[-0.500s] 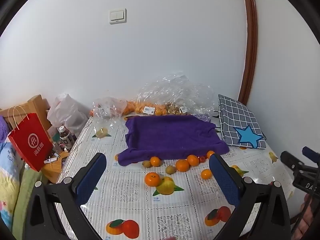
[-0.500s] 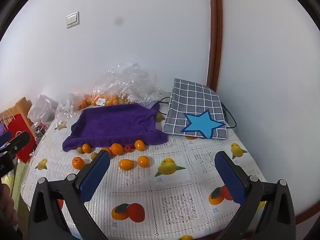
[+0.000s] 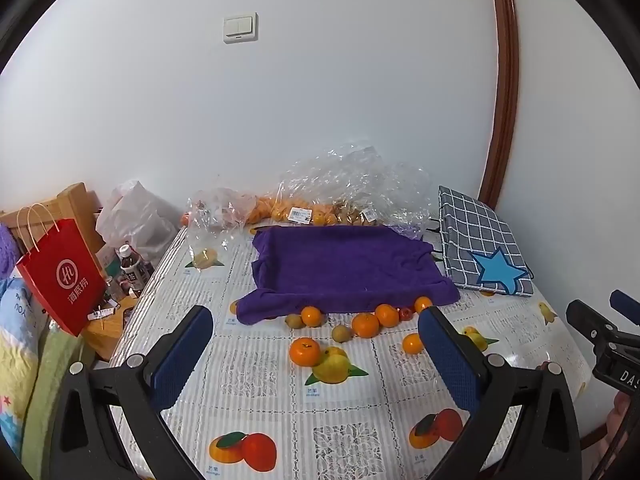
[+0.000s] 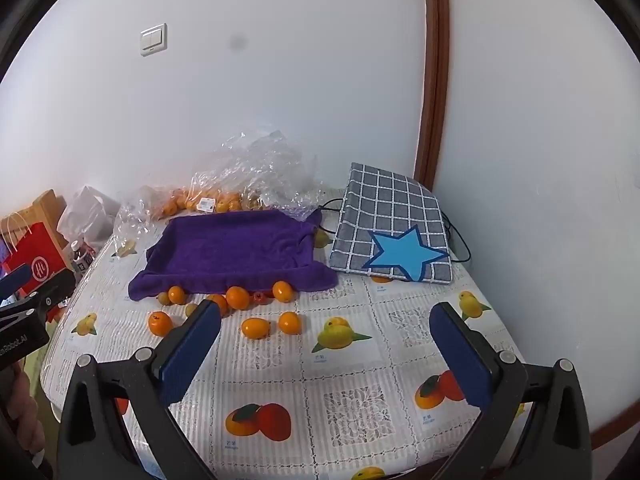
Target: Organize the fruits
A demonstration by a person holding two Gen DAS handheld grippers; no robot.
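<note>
White walls are meeting at a brown-trimmed corner behind a table that is wearing a fruit-printed cloth, with a purple towel lying across its middle and crinkled clear plastic bags of more fruit slumping against the wall. The loose fruits are sitting along the towel's near edge: a row of mandarins mixed with small green-brown fruits and one tiny red fruit, plus a larger mandarin resting nearer the camera beside a printed lemon. The left gripper is hovering above the near table with its blue pads spread fully apart and nothing between them; the right gripper is doing the same, wide and empty. Nothing is being sorted yet. The round fruits are likely to roll if a pad is nudging one sideways, and those touching the towel's hem may be getting pushed under the fold. The printed fruits could also be mistaken for real ones. The left view is showing a red paper bag, a bottle and a wooden stand off the table's edge in full, while the right view is showing two mandarins lying apart from the row, and a black cable trailing behind the checked cushion with its blue star.
</note>
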